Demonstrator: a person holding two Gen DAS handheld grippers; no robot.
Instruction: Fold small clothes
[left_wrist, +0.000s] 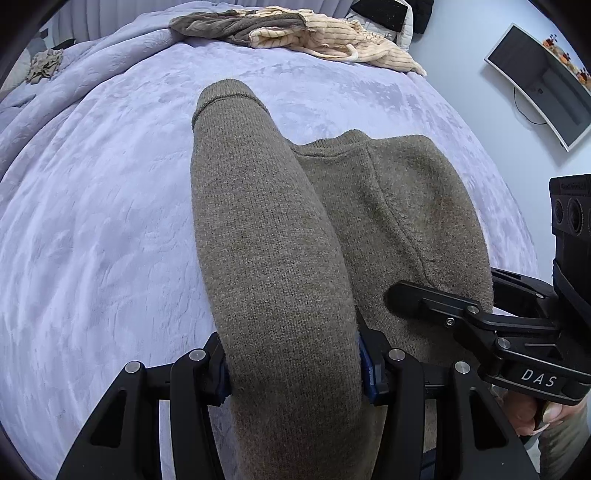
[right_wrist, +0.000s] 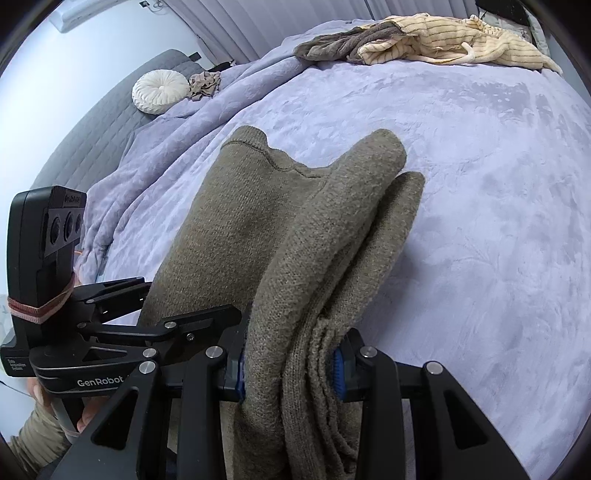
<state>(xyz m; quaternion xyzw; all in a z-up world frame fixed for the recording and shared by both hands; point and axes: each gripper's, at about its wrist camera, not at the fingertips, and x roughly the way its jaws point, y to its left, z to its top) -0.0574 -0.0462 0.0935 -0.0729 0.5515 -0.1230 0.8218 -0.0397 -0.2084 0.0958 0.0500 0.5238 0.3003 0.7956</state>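
Left gripper (left_wrist: 295, 373): part open, blue pads pressed on a thick fold of the brown knit sweater (left_wrist: 273, 258), held fast. Right gripper (right_wrist: 290, 369): narrower gap, pads clamped on several bunched layers of the same sweater. Sweater draped forward from both grips onto the lavender blanket (left_wrist: 92, 221); hemmed edge lying farthest out, neckline visible in the left wrist view. Grippers side by side, close together, each showing in the other's camera. Striped cream garment (left_wrist: 332, 40) and grey-brown garment (left_wrist: 221, 26) heaped together at the far edge of the blanket, well apart from the sweater. Small crumpled beige cloth (right_wrist: 205, 85) beside a round white cushion (right_wrist: 159, 92) at far left
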